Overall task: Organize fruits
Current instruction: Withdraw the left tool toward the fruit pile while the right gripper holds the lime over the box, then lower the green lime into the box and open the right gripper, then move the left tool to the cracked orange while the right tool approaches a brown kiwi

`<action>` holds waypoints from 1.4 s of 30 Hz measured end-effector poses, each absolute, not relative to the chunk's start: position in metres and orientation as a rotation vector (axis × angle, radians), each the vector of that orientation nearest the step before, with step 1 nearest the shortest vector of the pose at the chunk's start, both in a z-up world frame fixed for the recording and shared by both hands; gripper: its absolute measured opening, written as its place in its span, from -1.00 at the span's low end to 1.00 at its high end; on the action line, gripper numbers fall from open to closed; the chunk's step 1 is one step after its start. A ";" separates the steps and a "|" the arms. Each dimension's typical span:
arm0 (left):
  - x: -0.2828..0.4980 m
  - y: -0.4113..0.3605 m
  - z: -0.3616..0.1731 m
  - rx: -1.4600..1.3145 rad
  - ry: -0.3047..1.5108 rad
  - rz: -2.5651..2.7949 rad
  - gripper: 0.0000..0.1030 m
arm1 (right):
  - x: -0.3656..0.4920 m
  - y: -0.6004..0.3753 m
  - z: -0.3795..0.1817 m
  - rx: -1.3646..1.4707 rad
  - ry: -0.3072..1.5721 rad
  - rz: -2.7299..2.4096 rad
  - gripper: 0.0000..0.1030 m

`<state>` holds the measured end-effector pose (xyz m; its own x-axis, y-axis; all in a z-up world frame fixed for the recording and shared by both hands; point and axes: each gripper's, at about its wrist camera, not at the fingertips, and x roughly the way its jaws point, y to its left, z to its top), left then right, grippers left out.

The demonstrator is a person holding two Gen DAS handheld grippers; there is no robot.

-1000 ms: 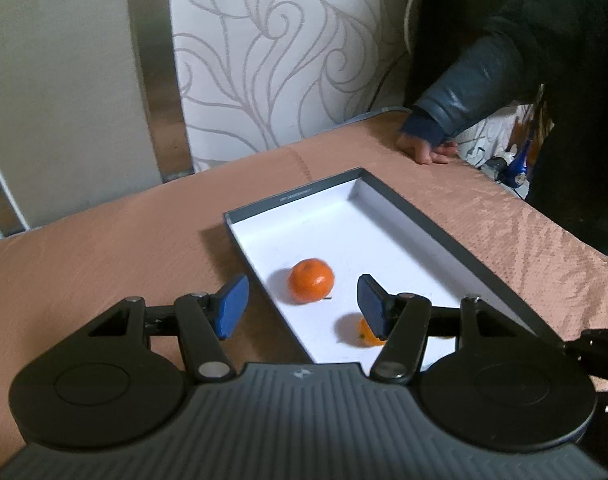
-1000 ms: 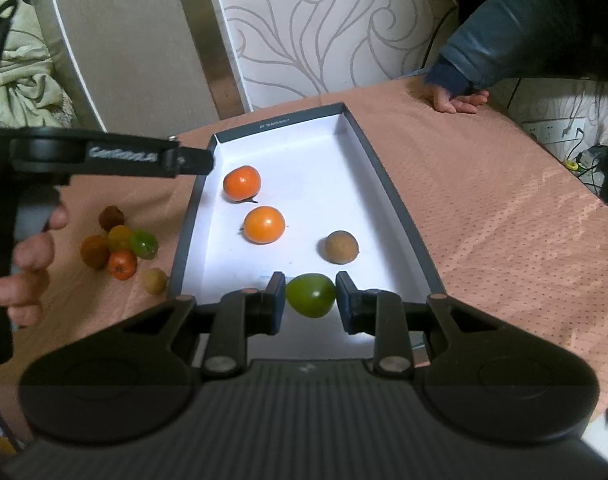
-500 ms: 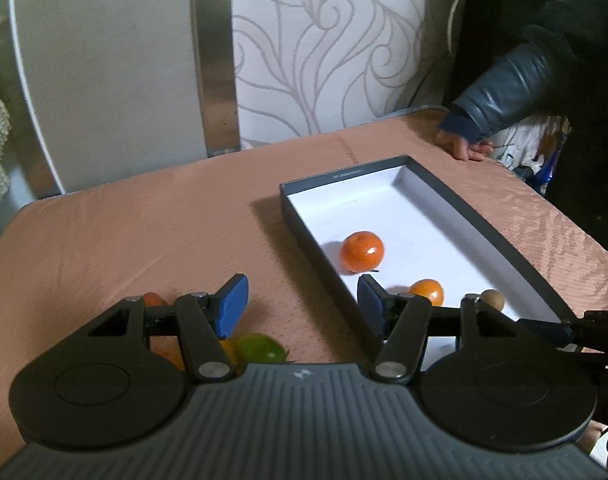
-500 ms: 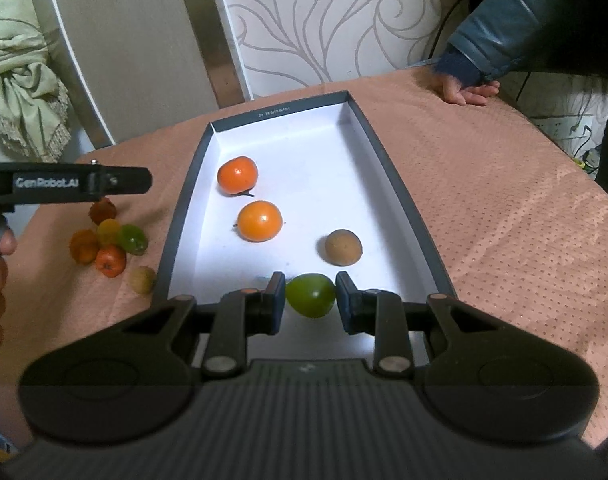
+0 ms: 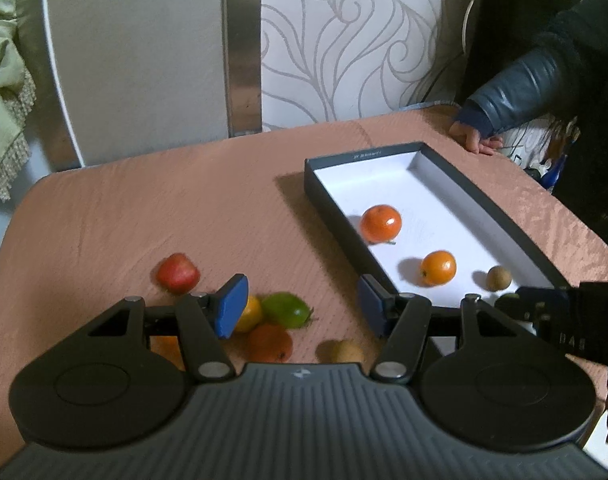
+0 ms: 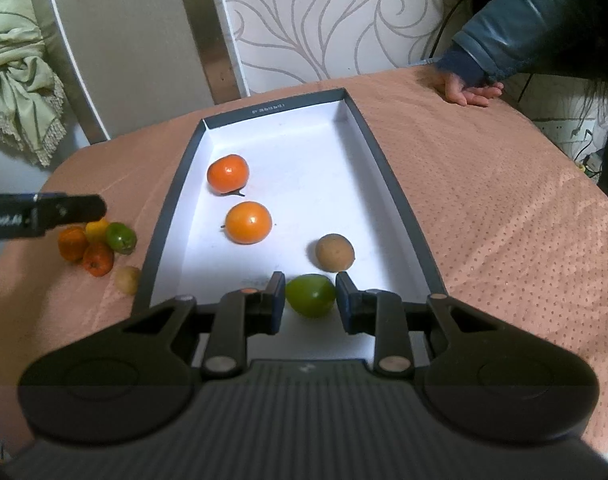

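On tablecloth (image 5: pixel 151 208), fruits (image 5: pixel 279 312) between fingers (image 5: pixel 232 311).

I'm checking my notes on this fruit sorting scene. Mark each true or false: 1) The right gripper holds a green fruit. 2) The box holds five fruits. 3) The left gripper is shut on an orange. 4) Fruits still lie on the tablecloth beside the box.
1) True: the right gripper is closed on the green fruit.
2) False: the box holds four, counting that one.
3) False: the left gripper is open and empty.
4) True: a cluster including a red fruit lies on the tablecloth.
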<state>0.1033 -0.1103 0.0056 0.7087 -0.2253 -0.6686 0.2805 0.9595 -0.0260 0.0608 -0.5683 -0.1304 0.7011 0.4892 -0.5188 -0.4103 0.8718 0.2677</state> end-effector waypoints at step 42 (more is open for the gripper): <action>0.092 -0.045 -0.018 0.033 0.764 -0.212 0.28 | 0.005 -0.506 -0.089 -0.019 0.480 0.619 -0.38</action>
<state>0.0924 -0.0451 -0.0177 0.7019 -0.1783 -0.6896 0.2019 0.9782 -0.0474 0.0049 -0.5057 -0.0887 0.7087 0.5532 -0.4378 -0.5618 0.8179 0.1241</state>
